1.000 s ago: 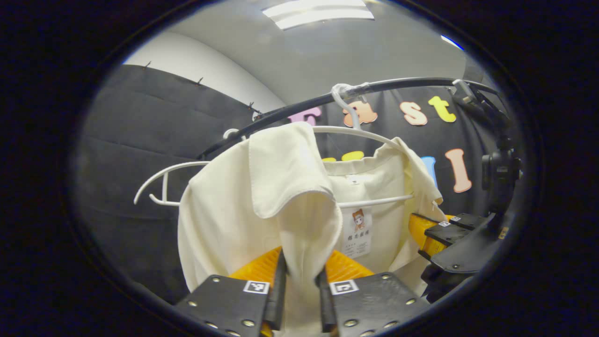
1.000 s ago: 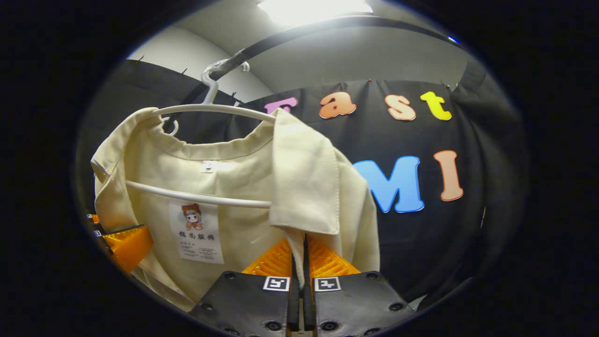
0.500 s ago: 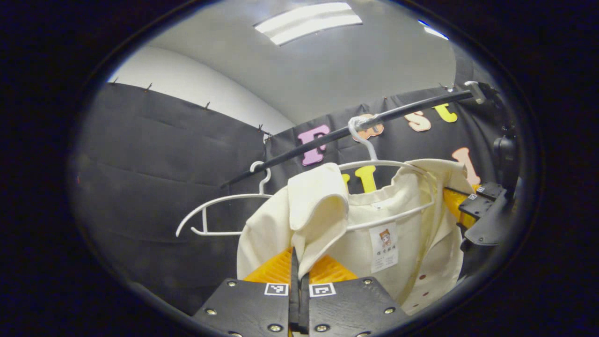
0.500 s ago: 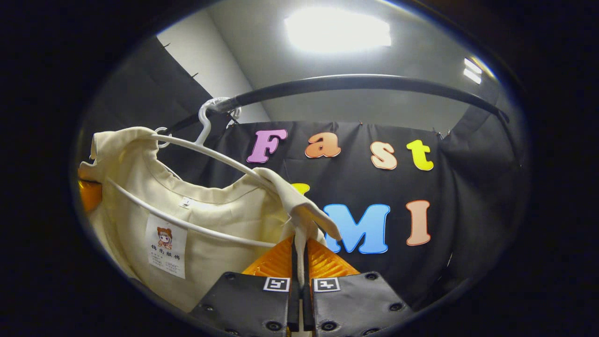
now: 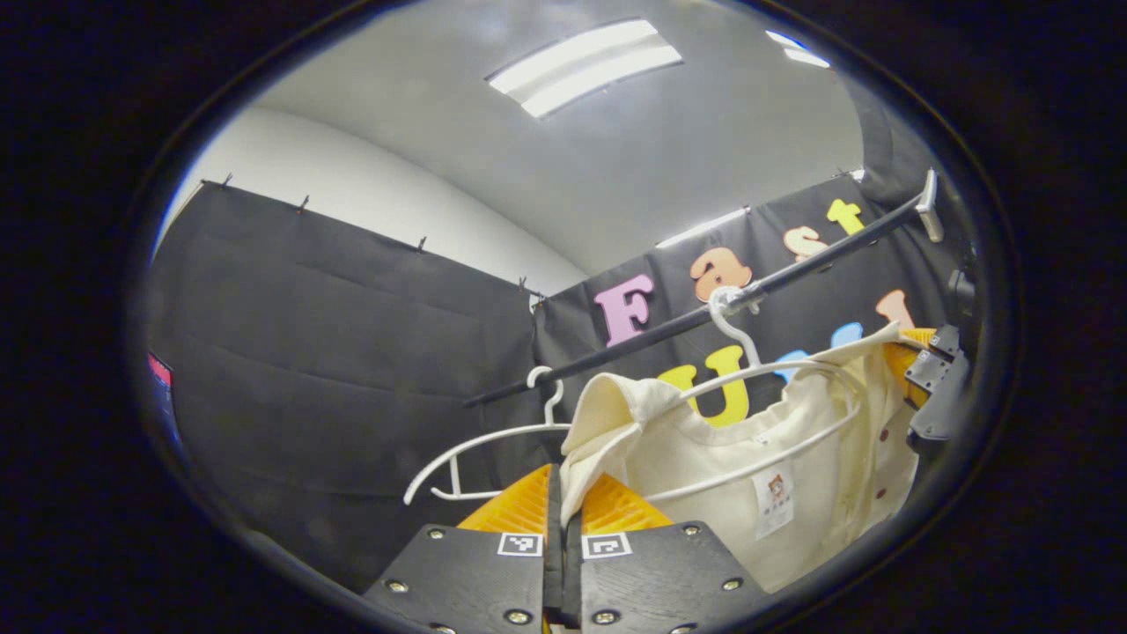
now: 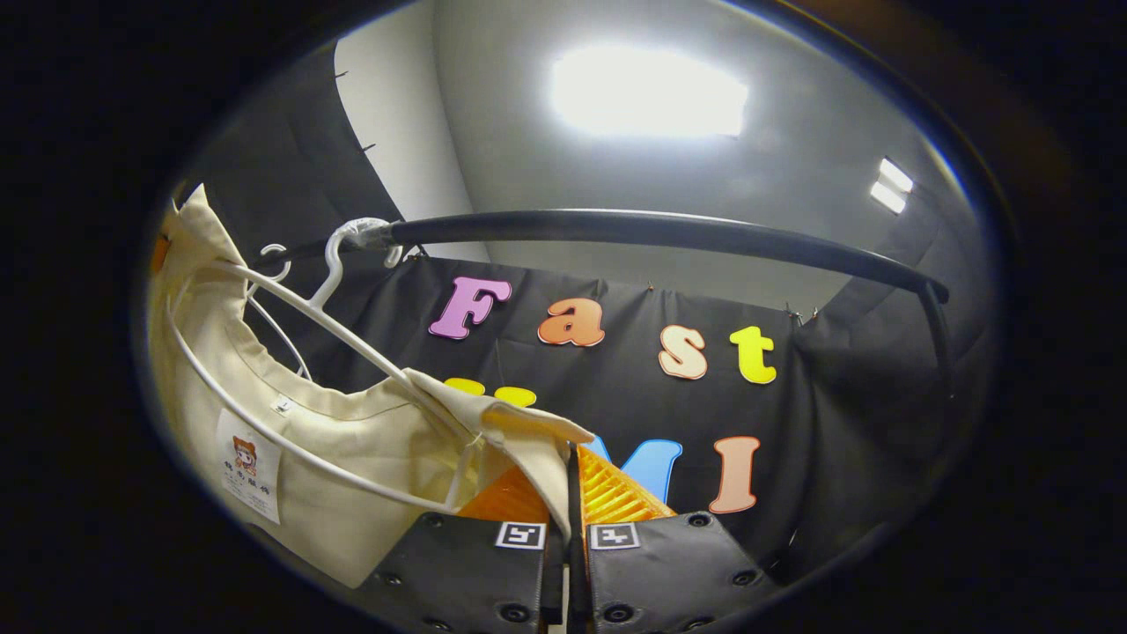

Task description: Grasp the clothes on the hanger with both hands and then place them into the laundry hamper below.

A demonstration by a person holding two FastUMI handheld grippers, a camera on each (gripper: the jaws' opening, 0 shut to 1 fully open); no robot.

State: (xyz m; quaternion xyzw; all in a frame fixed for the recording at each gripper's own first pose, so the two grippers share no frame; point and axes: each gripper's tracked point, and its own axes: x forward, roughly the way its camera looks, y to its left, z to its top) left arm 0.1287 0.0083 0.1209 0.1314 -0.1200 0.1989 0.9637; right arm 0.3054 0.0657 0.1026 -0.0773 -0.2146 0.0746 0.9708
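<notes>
- A black rail (image 6: 669, 231) spans the booth, carrying a white hanger (image 6: 330, 321) by its hook; a second, bare hanger (image 5: 480, 440) hangs beside it.
- A cream shirt (image 5: 766, 440) is draped on the white hanger, spread between both grippers. It looks light, soft and limp, likely to sag and slide once freed.
- The left gripper (image 5: 564, 511) is clamped on one shoulder of the shirt, cloth pinched between closed fingers.
- The right gripper (image 6: 570, 497) is clamped on the other shoulder (image 6: 519, 431), just beside the hanger's end.
- Shoulder seams look like the sound hold: doubled cloth there resists slipping.
- Small dark buttons (image 5: 883, 467) dot the shirt's front edge.
</notes>
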